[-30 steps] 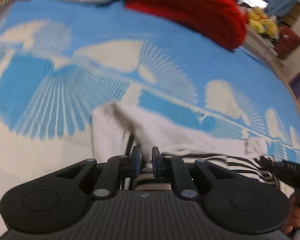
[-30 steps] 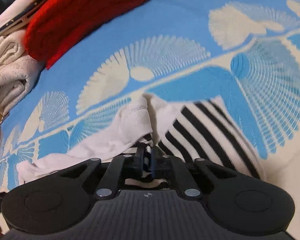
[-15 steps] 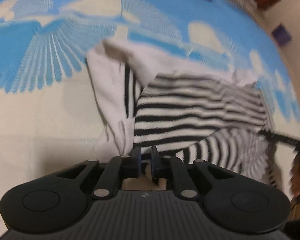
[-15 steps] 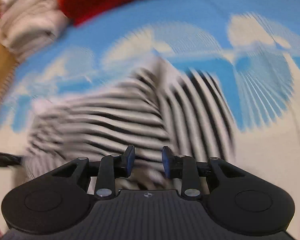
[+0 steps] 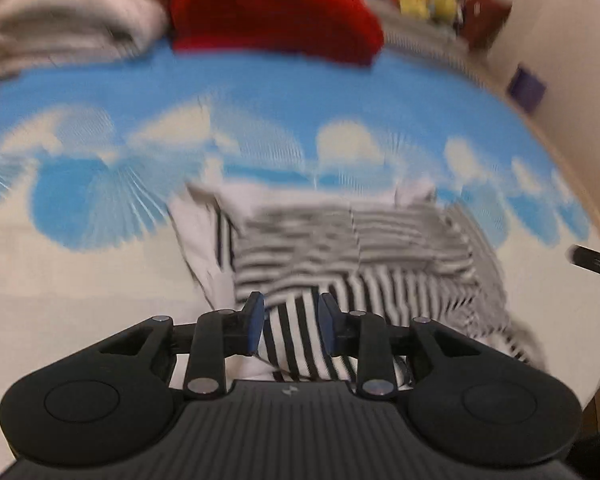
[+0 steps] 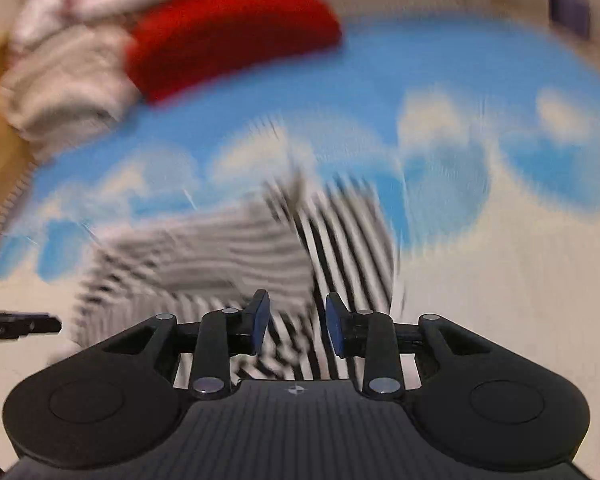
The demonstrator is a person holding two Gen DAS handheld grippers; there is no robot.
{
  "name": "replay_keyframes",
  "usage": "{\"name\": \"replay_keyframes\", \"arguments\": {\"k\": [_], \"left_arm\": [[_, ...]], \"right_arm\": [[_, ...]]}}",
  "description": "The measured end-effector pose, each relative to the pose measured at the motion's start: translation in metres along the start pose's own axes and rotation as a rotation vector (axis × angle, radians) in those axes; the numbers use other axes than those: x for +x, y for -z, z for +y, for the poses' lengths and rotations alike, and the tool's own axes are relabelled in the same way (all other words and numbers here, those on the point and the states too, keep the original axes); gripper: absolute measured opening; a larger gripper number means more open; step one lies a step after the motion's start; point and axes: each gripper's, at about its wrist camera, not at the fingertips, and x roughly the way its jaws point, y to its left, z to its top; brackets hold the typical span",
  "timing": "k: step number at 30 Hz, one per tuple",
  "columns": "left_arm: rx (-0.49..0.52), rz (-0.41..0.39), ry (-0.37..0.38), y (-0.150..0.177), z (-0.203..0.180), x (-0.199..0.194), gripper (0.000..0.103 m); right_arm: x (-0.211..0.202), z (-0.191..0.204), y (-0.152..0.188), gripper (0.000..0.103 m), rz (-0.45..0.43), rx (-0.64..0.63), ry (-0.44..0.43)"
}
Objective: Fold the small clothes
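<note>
The striped shirt (image 5: 340, 264) is seen bunched, white inside showing, on the blue blanket (image 5: 260, 92); left gripper (image 5: 291, 322) and right gripper (image 6: 296, 322) are both spread.

A blue and cream patterned blanket (image 5: 260, 92) covers the surface; a black-and-white striped garment (image 5: 352, 248) lies on it just ahead of the gripper; farther ahead sit a red knit (image 5: 272, 8) and, left of it, folded beige cloth (image 5: 72, 12).
</note>
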Motion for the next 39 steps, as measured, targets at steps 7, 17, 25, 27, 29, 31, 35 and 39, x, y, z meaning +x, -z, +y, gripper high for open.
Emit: {"name": "replay_keyframes", "arguments": {"k": [7, 17, 25, 27, 29, 31, 35, 39], "left_arm": [[0.057, -0.131, -0.017, 0.059, -0.03, -0.117, 0.043], [-0.017, -0.121, -0.058, 0.177, -0.03, -0.166, 0.061], [-0.239, 0.137, -0.145, 0.232, 0.012, -0.085, 0.07], [-0.281, 0.178, -0.149, 0.236, 0.021, -0.074, 0.071], [-0.299, 0.193, -0.162, 0.237, 0.027, -0.068, 0.071], [-0.303, 0.215, -0.17, 0.24, 0.031, -0.062, 0.071], [-0.351, 0.273, -0.217, 0.249, 0.041, -0.05, 0.071], [-0.335, 0.255, -0.237, 0.251, 0.041, -0.053, 0.054]], "right_arm": [[-0.145, -0.019, 0.04, 0.048, -0.241, 0.016, 0.003], [-0.155, -0.062, 0.157, 0.049, -0.067, 0.221, 0.06], [-0.102, -0.077, 0.193, 0.049, 0.187, 0.263, 0.085], [-0.089, -0.079, 0.198, 0.049, 0.239, 0.272, 0.086], [-0.079, -0.077, 0.206, 0.049, 0.295, 0.279, 0.082], [-0.072, -0.074, 0.213, 0.049, 0.338, 0.261, 0.106], [-0.067, -0.075, 0.216, 0.051, 0.348, 0.248, 0.136], [-0.066, -0.075, 0.217, 0.052, 0.357, 0.257, 0.145]]}}
